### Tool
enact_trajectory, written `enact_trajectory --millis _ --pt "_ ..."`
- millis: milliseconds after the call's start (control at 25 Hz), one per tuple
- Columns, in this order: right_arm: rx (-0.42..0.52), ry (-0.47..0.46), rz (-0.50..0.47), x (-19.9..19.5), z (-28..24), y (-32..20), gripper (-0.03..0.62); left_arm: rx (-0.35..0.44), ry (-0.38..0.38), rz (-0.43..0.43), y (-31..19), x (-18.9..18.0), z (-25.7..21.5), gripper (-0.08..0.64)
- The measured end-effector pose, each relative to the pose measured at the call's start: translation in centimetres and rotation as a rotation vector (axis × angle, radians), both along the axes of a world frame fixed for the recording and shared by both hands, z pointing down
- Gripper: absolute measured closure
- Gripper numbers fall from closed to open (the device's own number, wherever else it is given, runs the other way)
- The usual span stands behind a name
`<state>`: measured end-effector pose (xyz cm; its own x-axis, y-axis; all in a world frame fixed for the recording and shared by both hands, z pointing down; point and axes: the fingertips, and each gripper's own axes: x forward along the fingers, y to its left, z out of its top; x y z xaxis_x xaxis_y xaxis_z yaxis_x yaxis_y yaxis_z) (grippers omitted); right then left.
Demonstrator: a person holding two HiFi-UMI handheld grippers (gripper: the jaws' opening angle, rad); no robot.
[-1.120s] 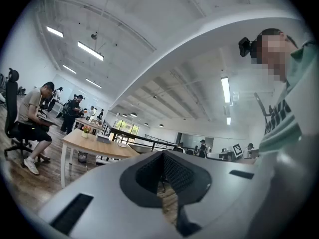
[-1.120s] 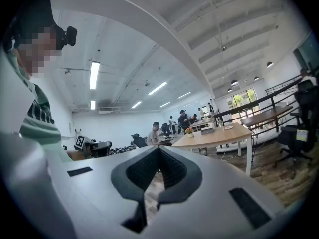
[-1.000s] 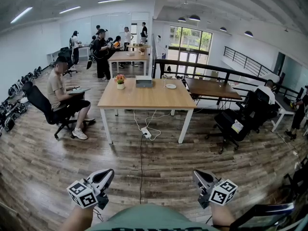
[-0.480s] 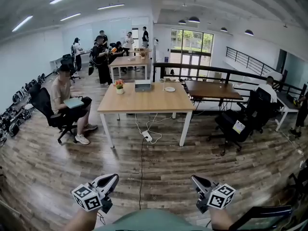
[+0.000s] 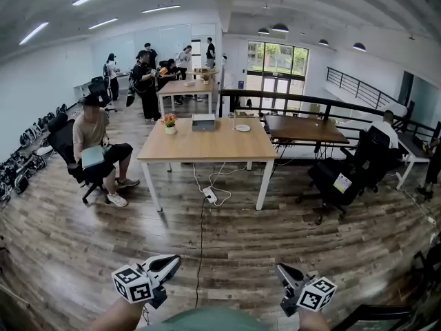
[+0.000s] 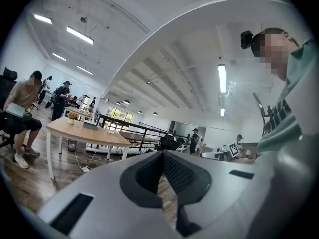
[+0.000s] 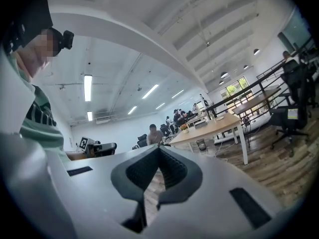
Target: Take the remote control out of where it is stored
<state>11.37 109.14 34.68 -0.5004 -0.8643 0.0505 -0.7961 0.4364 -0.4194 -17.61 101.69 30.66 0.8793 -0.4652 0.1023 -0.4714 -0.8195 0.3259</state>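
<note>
We see an open office with plank floor (image 5: 83, 240); the wooden tabletop (image 5: 207, 143) stands mid-room, carrying a flower pot (image 5: 169, 121), grey box (image 5: 204, 121) and white plate (image 5: 242, 127) at its far edge. Well short of that tabletop, left hand-held gripper (image 5: 172, 261) and right hand-held gripper (image 5: 281, 269) are both clenched on nothing. We can't make out the remote control in any view, so we can't tell its place or heading.

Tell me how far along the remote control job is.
Nothing looks done: no remote control shows in any view. In hand: nothing; the left gripper and right gripper are held low, jaws together and empty. The wooden table with a grey box stands across the floor ahead. Left: find where the remote is stored, open the jaws, and lift it out.
</note>
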Motion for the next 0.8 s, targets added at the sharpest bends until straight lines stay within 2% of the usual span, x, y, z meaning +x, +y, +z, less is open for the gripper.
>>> enact_trajectory --millis 160,400,600,800 --pt "-0.020 -0.009 0.009 -0.3 0.6 -0.9 0.588 -0.005 -0.006 0.040 -1.1 0.8 0.2 0.555" --pt "-0.033 0.035 0.003 -2.9 0.3 -5.0 0.588 -0.032 0.030 0.045 -5.5 -1.6 1.1 0.555" --pt "-0.017 0.098 0.020 -7.6 -1.8 -11.1 0.588 -0.050 0.105 0.044 -12.5 -6.8 1.3 0.555" --pt "0.010 0.132 0.026 -14.4 -3.9 -19.2 0.588 -0.030 0.149 0.025 -21.1 -14.1 0.2 0.555"
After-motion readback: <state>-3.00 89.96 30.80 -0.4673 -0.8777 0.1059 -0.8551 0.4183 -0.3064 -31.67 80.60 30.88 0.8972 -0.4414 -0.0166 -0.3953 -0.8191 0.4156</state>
